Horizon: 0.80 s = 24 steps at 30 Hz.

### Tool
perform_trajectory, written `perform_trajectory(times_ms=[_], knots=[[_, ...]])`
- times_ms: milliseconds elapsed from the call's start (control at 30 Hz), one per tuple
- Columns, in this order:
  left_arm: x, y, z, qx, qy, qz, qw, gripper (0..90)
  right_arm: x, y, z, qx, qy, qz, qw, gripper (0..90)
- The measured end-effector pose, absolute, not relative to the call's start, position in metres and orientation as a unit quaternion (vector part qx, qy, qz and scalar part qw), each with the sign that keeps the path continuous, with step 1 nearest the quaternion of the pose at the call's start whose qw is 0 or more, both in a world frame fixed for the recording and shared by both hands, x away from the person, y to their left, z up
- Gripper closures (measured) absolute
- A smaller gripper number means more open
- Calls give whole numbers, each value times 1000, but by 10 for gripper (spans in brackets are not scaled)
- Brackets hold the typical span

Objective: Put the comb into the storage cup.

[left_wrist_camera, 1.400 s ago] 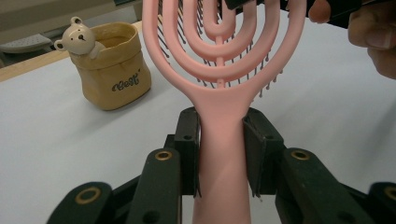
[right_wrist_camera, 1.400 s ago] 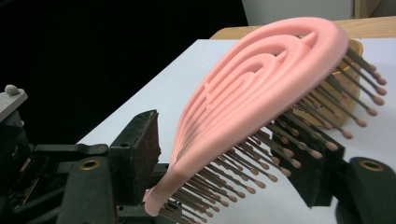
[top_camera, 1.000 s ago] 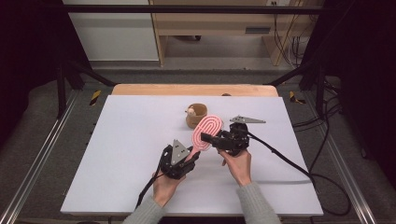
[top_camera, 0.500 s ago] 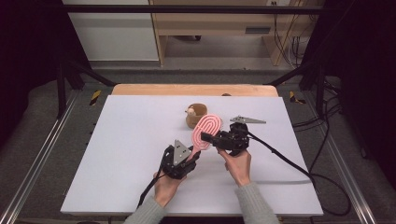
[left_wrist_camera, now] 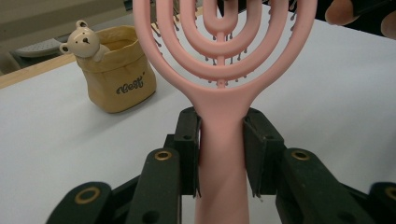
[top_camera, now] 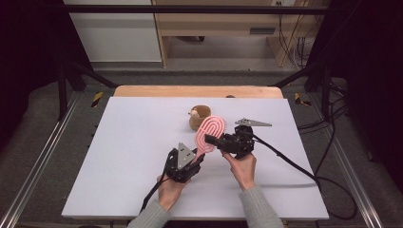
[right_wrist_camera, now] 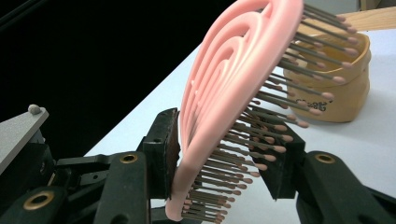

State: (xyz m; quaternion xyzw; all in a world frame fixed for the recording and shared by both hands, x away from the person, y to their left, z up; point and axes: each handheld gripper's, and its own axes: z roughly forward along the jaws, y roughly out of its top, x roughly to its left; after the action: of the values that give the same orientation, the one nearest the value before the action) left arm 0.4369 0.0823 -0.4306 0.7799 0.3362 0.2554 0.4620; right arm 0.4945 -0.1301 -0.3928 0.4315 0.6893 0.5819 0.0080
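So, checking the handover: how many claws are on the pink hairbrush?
2: the left claw clamps its handle; the right claw straddles the pink hairbrush head, closure unclear.

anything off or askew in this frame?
Nothing spilled or damaged. One oddity: both grippers grip the same pink hairbrush in the air. The left gripper clamps its handle; the right gripper closes across the head, one jaw on the back and one pressing the bristles. The bear pouch stands upright.
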Motion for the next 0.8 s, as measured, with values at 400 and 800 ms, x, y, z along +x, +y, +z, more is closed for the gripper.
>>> perform_trajectory(times_ms=[400, 800], knots=[[437, 82, -431, 777, 337, 256, 466, 688, 493, -130, -392, 431, 683, 590, 4, 571], [439, 82, -431, 775, 341, 249, 471, 689, 491, -130, -392, 414, 685, 600, -1, 624]])
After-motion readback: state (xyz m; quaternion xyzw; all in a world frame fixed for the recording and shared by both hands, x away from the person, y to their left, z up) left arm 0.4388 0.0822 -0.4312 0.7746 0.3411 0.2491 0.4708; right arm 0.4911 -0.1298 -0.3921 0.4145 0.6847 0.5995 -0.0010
